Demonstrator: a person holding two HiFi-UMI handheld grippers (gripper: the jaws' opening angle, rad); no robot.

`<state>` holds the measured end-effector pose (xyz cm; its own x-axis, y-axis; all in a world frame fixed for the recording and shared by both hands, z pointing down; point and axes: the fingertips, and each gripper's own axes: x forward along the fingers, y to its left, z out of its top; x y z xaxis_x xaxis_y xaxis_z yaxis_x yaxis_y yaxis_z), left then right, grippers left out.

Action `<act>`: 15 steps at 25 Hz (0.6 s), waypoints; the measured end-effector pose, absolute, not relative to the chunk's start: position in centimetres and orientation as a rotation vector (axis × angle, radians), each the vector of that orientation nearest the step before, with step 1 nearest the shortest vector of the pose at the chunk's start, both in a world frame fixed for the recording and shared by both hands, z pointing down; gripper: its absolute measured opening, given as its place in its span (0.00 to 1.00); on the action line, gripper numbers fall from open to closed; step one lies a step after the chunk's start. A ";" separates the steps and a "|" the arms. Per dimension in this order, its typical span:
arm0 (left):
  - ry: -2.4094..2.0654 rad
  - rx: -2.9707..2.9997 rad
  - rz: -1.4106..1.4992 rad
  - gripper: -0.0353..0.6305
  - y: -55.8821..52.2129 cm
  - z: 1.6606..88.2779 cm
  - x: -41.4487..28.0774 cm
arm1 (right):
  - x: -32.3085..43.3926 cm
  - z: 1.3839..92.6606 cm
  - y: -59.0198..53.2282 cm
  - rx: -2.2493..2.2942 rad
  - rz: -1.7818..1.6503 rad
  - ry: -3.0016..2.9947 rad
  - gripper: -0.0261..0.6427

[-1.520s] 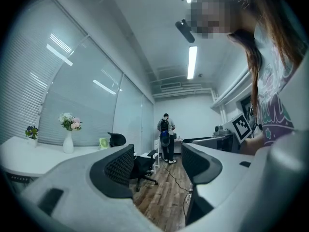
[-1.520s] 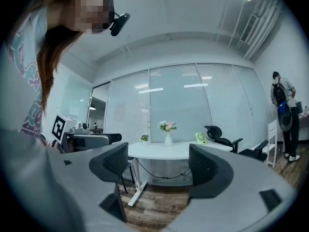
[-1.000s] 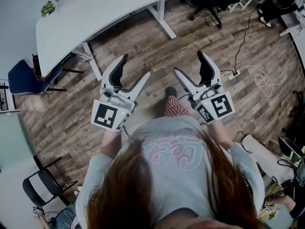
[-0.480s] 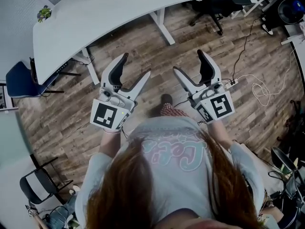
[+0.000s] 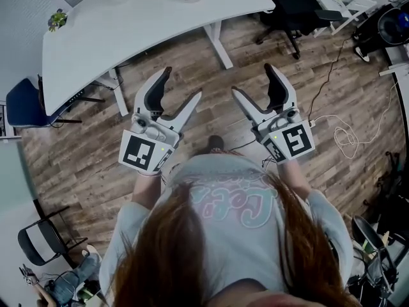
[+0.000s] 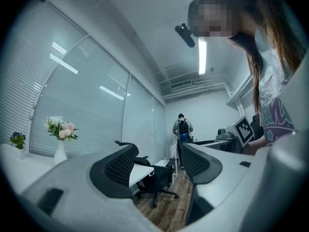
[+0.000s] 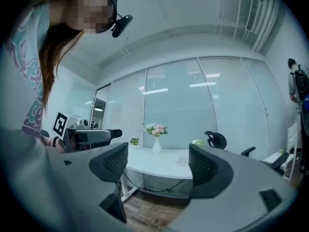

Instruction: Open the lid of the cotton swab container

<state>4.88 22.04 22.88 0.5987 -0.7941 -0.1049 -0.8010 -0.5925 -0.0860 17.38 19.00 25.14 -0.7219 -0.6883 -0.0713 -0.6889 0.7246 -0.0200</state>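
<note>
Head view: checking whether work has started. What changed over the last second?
The person has moved nearer the white table, which now reaches closer to both grippers. The left gripper and right gripper stayed raised, jaws apart, holding nothing.

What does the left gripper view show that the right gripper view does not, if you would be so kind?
Only the left gripper view shows a marker cube beside the wearer's shirt, and a black office chair framed between its jaws. Only the right gripper view shows the left gripper from the side, and the white table spread between its jaws. Both show the vase of flowers, a standing person with a backpack and the wooden floor. In both, the jaws stand apart with nothing held.
</note>
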 end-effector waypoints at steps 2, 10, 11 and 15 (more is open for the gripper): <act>1.370 -2.689 0.082 0.47 21.4 23.0 5.4 | 17.8 25.4 18.2 -1.119 0.003 2.859 0.61; 1.445 -2.671 0.048 0.47 20.8 23.7 5.4 | 17.2 26.3 16.3 -1.025 -0.049 2.871 0.61; 1.450 -2.668 0.043 0.47 20.7 23.8 5.2 | 17.0 26.3 16.1 -1.019 -0.052 2.872 0.61; 1.459 -2.657 0.058 0.47 20.1 23.8 4.6 | 16.5 26.3 15.6 -1.011 -0.058 2.872 0.61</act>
<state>4.59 20.05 23.75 0.5377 -0.8388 -0.0859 -0.8429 -0.5324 -0.0778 16.46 15.56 26.33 -0.7755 -0.6265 -0.0782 -0.6228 0.7794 -0.0679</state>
